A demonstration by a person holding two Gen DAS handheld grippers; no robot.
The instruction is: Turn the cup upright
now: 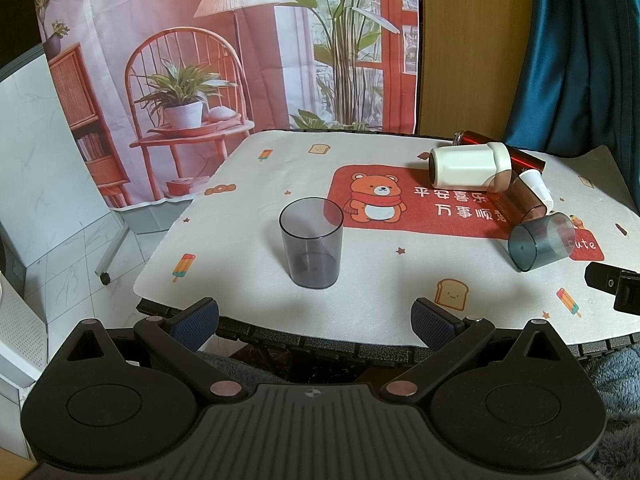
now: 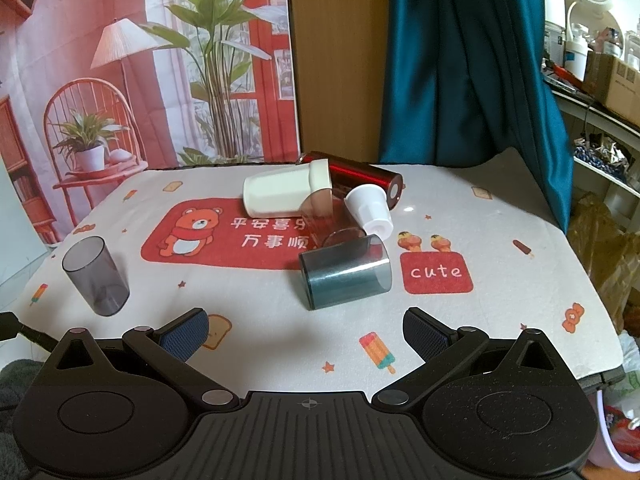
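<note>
A smoky grey cup (image 1: 311,243) stands upright on the cloth, straight ahead of my open, empty left gripper (image 1: 315,324); it also shows at the left in the right wrist view (image 2: 96,276). A teal see-through cup (image 2: 345,272) lies on its side ahead of my open, empty right gripper (image 2: 305,332), and shows at the right in the left wrist view (image 1: 541,241). Behind it lie a cream cup (image 2: 285,193), a brown see-through cup (image 2: 328,220), a small white cup (image 2: 370,209) and a red metal cup (image 2: 360,178), all on their sides.
The table wears a white cloth (image 2: 500,300) with a red bear panel (image 2: 224,236). A printed backdrop (image 1: 224,60) hangs behind, a teal curtain (image 2: 472,64) at the back right. The right gripper's edge (image 1: 616,284) shows at the left view's right.
</note>
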